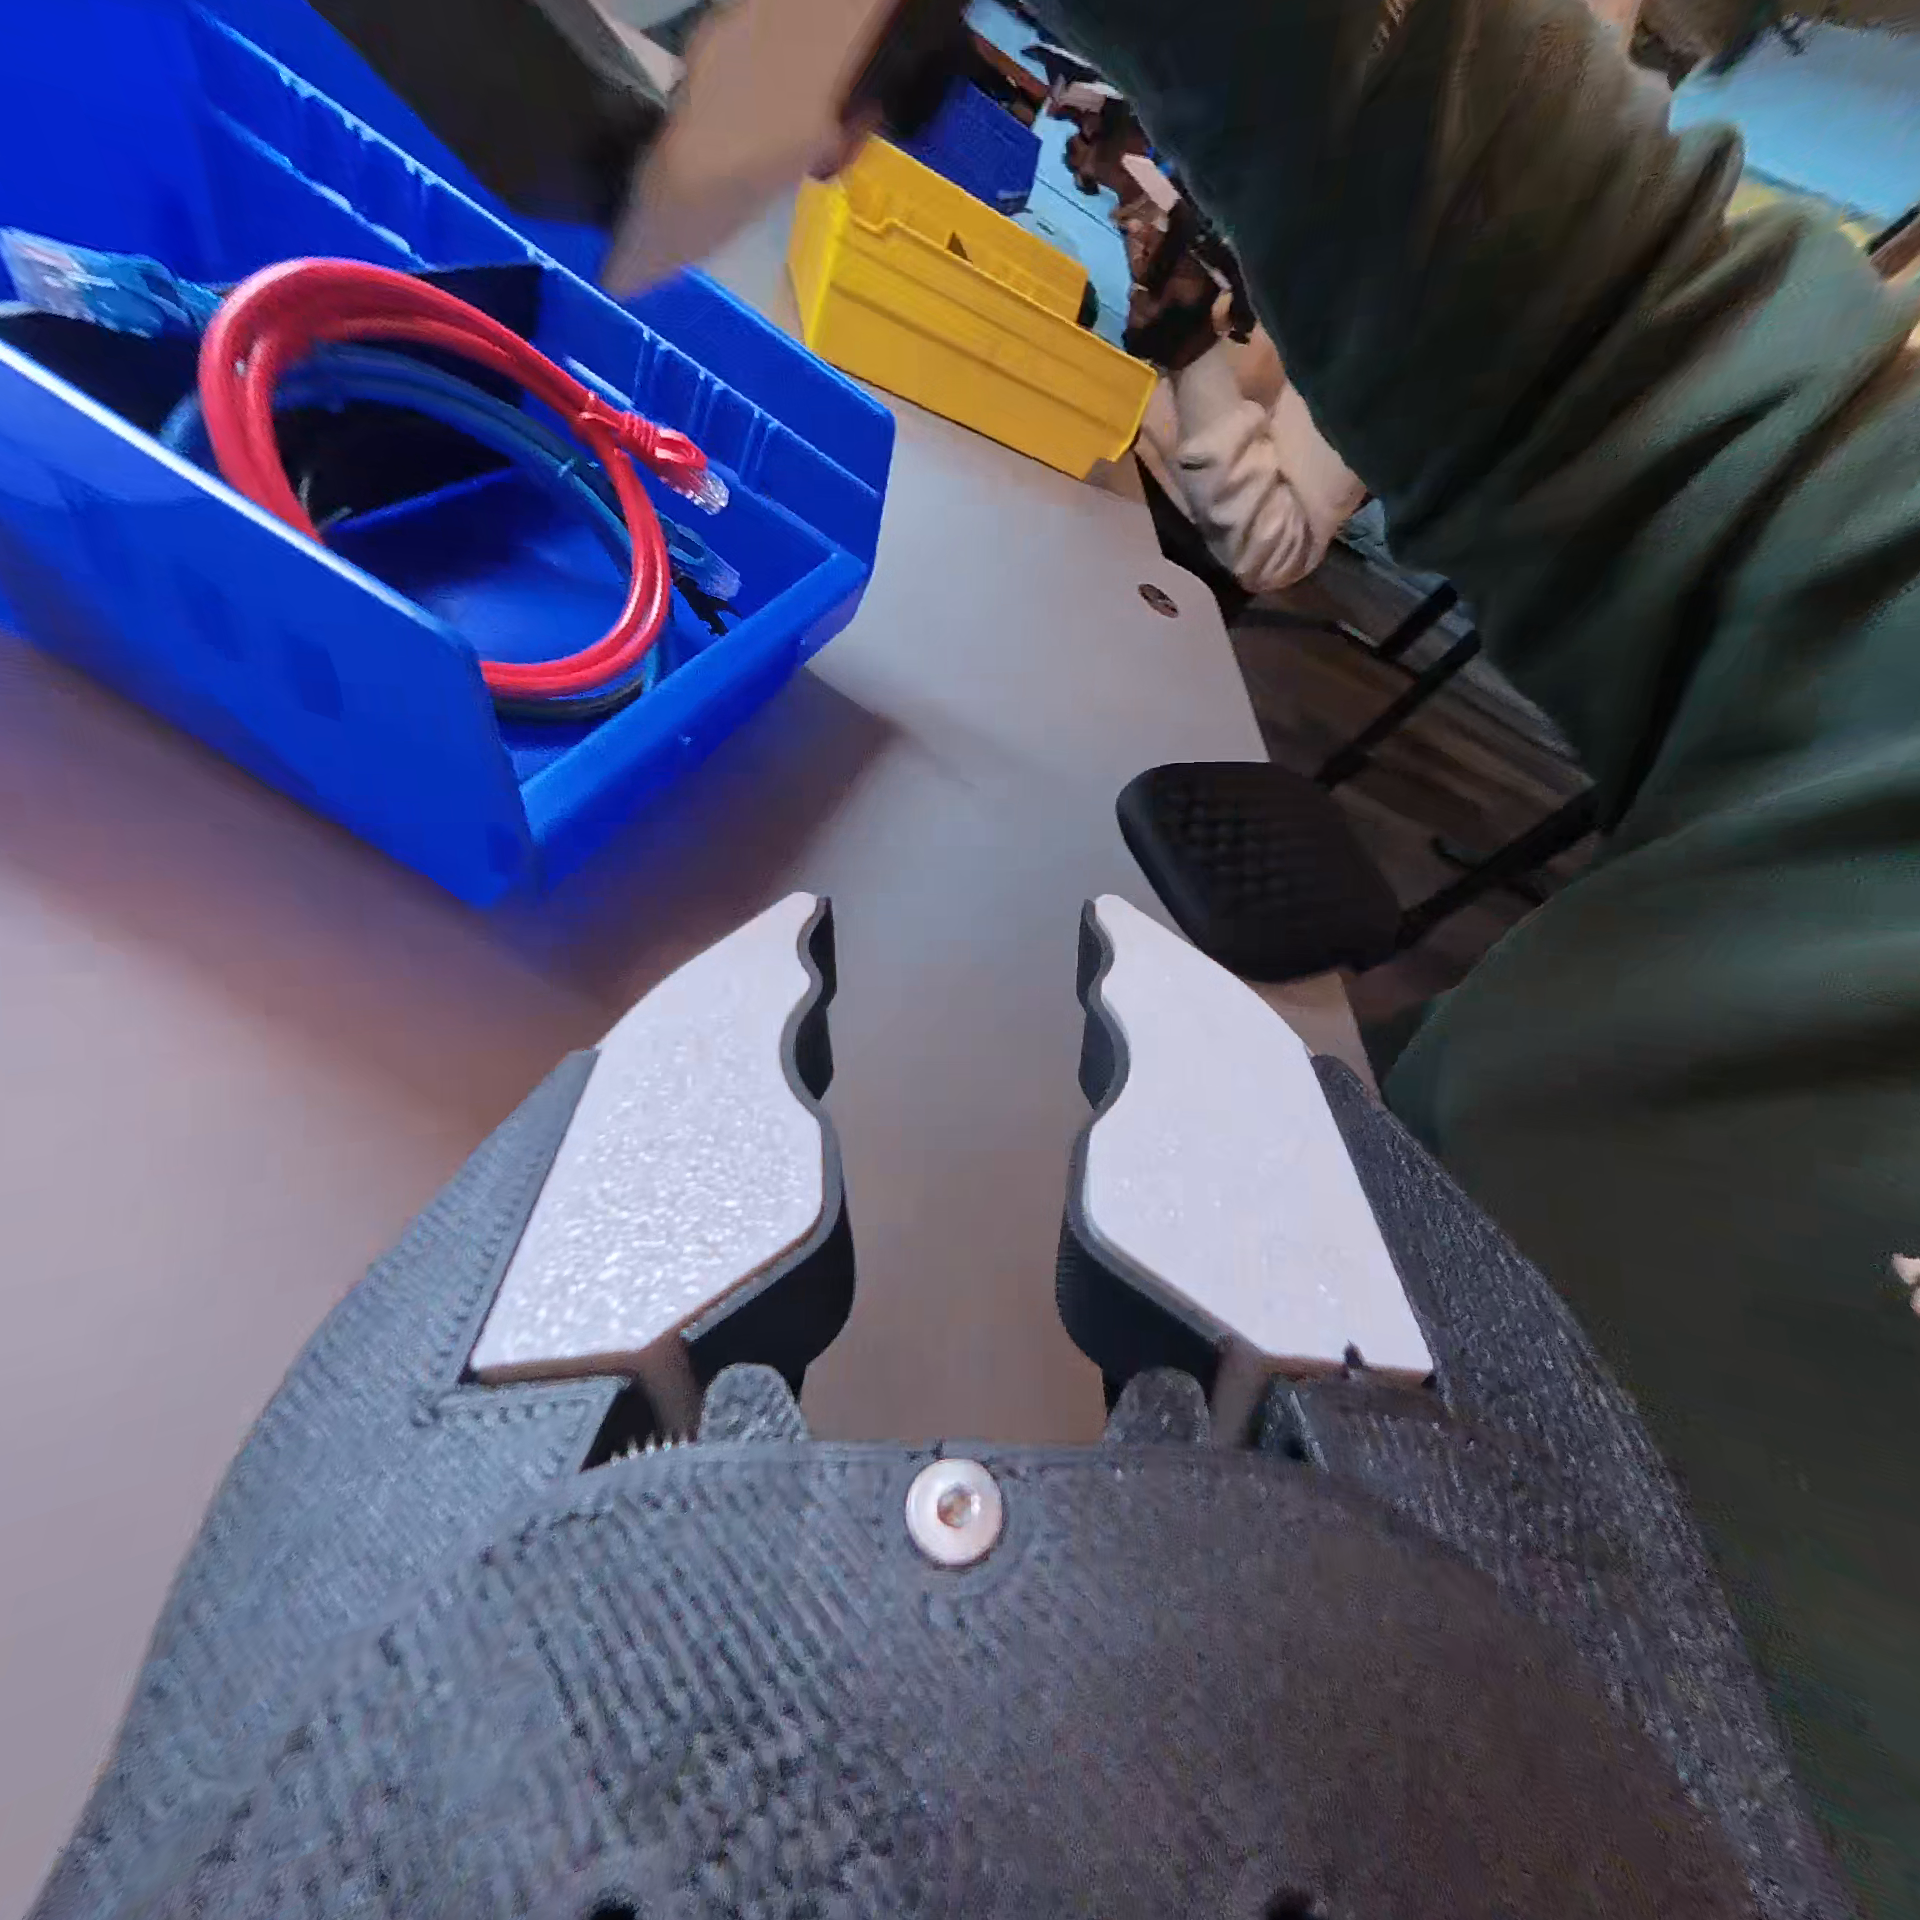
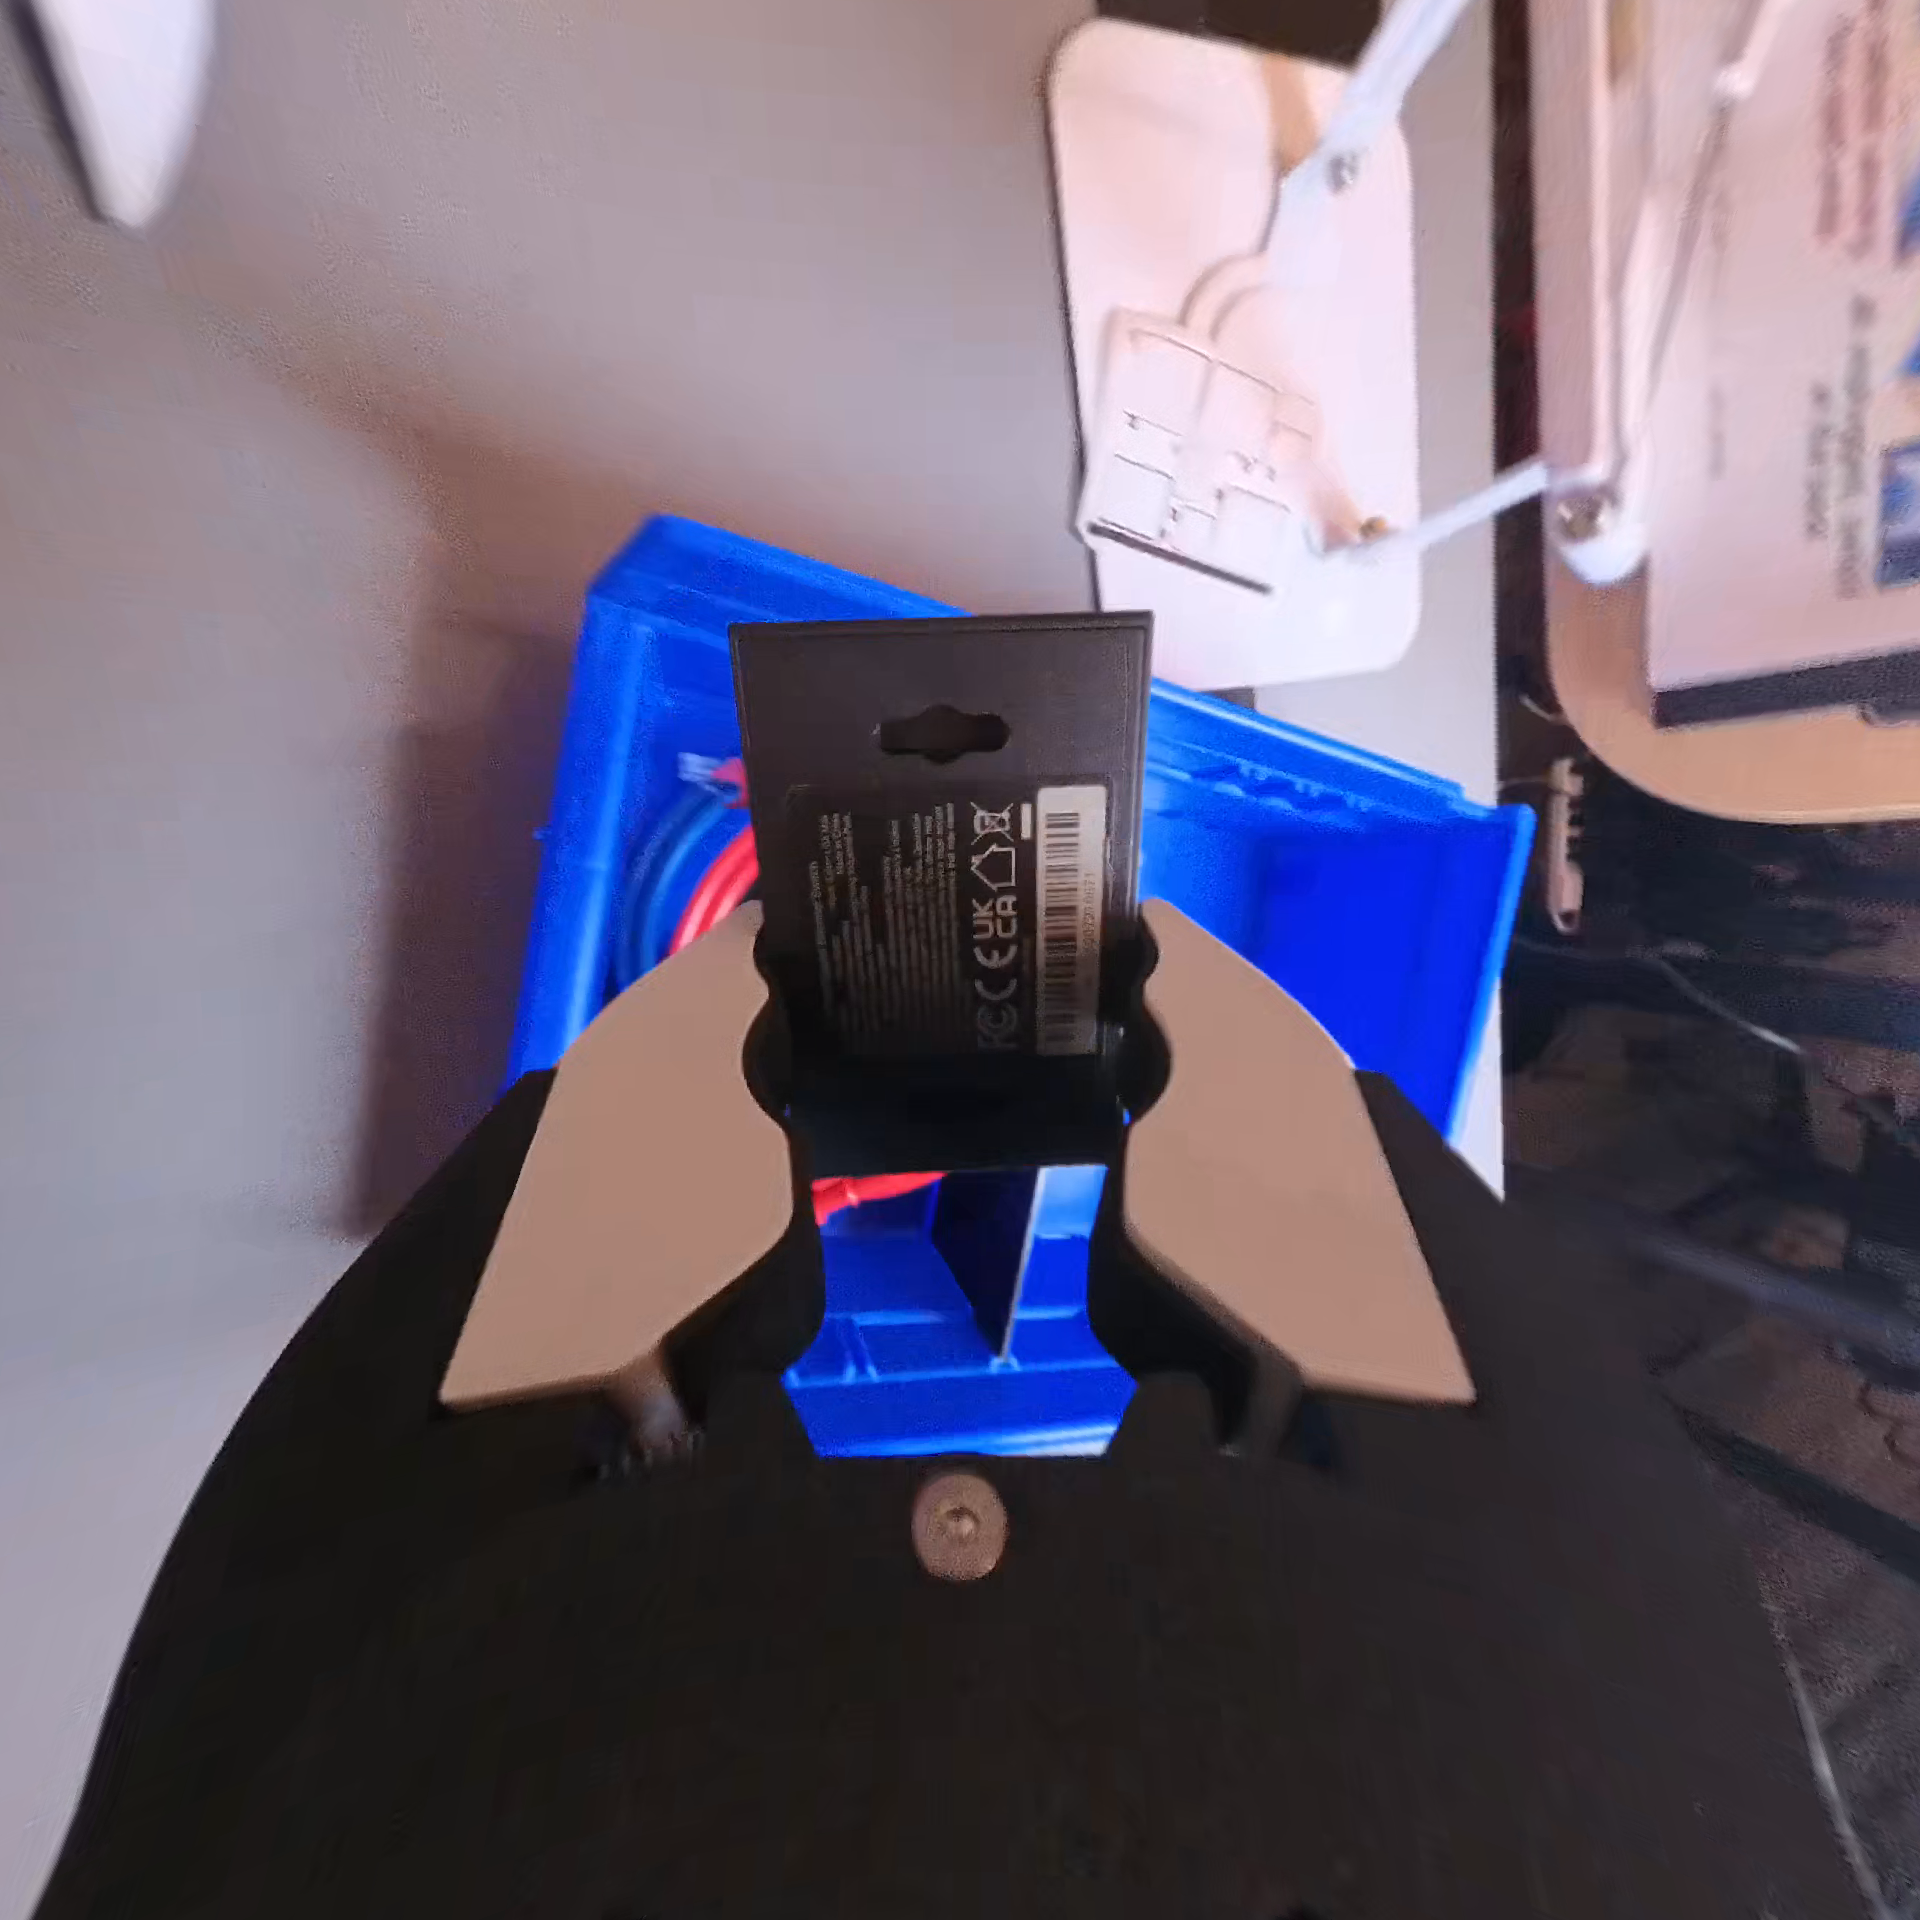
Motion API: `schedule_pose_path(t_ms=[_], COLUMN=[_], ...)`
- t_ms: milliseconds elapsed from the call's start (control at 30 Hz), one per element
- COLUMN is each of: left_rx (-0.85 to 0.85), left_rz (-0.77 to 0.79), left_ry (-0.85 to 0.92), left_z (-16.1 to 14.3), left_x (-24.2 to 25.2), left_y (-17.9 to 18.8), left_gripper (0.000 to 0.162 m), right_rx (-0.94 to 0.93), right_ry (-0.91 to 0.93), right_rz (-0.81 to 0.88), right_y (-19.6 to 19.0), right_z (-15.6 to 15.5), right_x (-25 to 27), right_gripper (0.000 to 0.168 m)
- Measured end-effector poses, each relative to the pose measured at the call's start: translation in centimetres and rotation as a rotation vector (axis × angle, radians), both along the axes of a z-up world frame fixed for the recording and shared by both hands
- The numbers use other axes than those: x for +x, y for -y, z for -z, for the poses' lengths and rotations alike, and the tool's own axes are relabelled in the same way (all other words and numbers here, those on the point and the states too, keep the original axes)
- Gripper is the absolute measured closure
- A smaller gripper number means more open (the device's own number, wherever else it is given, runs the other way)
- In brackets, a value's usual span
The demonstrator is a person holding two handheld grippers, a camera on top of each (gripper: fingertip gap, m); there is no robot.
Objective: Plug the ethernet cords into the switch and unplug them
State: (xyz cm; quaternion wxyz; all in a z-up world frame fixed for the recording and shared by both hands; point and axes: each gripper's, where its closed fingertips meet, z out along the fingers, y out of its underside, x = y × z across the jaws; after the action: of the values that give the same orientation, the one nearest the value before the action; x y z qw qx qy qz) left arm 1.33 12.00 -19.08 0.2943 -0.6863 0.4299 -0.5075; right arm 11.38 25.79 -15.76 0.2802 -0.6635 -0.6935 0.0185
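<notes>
Right wrist view shows the right gripper [image 2: 951, 997] pinching the black ethernet switch [image 2: 940, 842] between its fingertips, the flat underside with its label and hanging slot facing the camera; the switch is held in the air above the blue bin [image 2: 1340, 914], which sits on the pale table [image 2: 312, 520]; a red ethernet cord [image 2: 717, 883] and a blue ethernet cord [image 2: 665, 852] show inside the bin to the left of the switch; beyond the bin lies a white holder with wire arms [image 2: 1247, 343], blurred, so its kind cannot be told.

Left wrist view shows the left gripper [image 1: 956, 935] with its jaws spread and nothing between them, hovering over the bare table [image 1: 987, 644] just beside the near corner of the blue bin [image 1: 312, 665]; the red ethernet cord [image 1: 436, 322] lies coiled in the bin on top of the blue ethernet cord [image 1: 540, 426], each with a clear plug at its end pointing toward the bin's right wall; a yellow bin [image 1: 956, 312] stands farther back on the table; a person's dark green sleeve [image 1: 1558, 468] fills the right side; a black chair seat [image 1: 1257, 862] sits past the table edge.
</notes>
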Motion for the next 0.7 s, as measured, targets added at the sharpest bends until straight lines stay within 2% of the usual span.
schedule_pose_path(t_ms=[33,167,333,533,700], left_rx=[0.038,0.103,0.144,0.224,0.296], left_rz=[-0.015,-0.009,-0.009,-0.135,-0.283], left_ry=[-0.004,-0.015,-0.049,-0.028,-0.013], left_z=[-0.1,-0.1,0.9,1.3,0.7], left_x=[-0.4,-1.8,-3.9,-7.5,-10.4], left_y=[0.5,3.7,8.1,10.2,10.1], left_gripper=[0.117,0.117,0.117,0.123,0.124], right_rx=[-0.001,-0.052,-0.159,-0.258,-0.318], right_ry=[-0.001,0.015,0.064,0.171,0.249], right_rz=[0.048,0.192,0.3,0.326,0.331], right_y=[-2.0,-8.3,-12.9,-14.0,-13.6], right_z=[-0.3,0.4,4.8,11.0,13.5], right_x=[1.0,3.8,5.6,6.4,6.8], right_gripper=[0.107,0.107,0.107,0.107,0.107])
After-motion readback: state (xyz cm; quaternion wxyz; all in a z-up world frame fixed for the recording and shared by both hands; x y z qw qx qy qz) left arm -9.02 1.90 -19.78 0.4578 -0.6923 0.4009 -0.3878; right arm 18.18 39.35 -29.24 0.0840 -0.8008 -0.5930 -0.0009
